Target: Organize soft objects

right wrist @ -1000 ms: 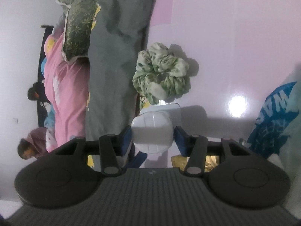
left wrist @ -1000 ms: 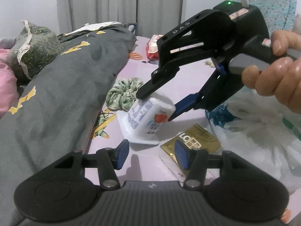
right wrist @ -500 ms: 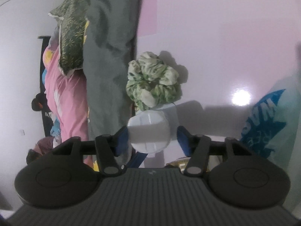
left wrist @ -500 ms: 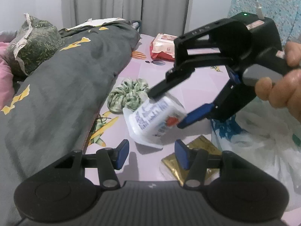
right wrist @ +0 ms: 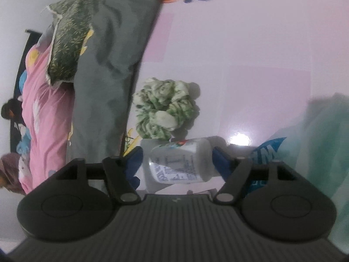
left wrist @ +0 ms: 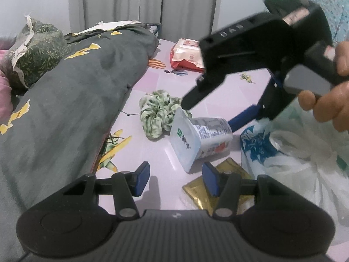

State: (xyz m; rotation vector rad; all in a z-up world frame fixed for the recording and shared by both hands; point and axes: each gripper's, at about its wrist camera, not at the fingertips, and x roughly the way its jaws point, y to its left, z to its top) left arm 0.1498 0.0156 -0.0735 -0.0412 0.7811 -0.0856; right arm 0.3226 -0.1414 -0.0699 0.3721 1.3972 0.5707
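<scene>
Scrunchie (left wrist: 160, 111) and yogurt cup (left wrist: 200, 138) lie side by side on the pale pink sheet (left wrist: 218, 87), and the cup serves as the landmark. The right gripper (left wrist: 207, 115) hangs just over the cup with its jaws opening; the cup lies on its side between the spread fingers, its foil lid facing the left camera. In the right wrist view one blue pad (right wrist: 220, 159) sits right at the cup's base end and the other pad stands clear of the lid end, though whether the first still touches is hard to tell. The person's hand (left wrist: 329, 100) grips the handle up and to the right of the cup.

The left gripper (left wrist: 175, 180) is nearer the camera than the cup, fingers parted with nothing between them, pads not touching anything.

The green-and-white scrunchie lies just beyond the cup on its lid side, touching or nearly touching the rim. A gold packet (left wrist: 231, 170) lies just in front of the cup, partly under the left gripper's finger. A white plastic bag with blue print (left wrist: 283, 161) is beside the cup's base end. A dark grey blanket (left wrist: 65, 100) bunches well off to the cup's lid side, and a red-and-white wipes pack (left wrist: 187, 54) lies far beyond it.
</scene>
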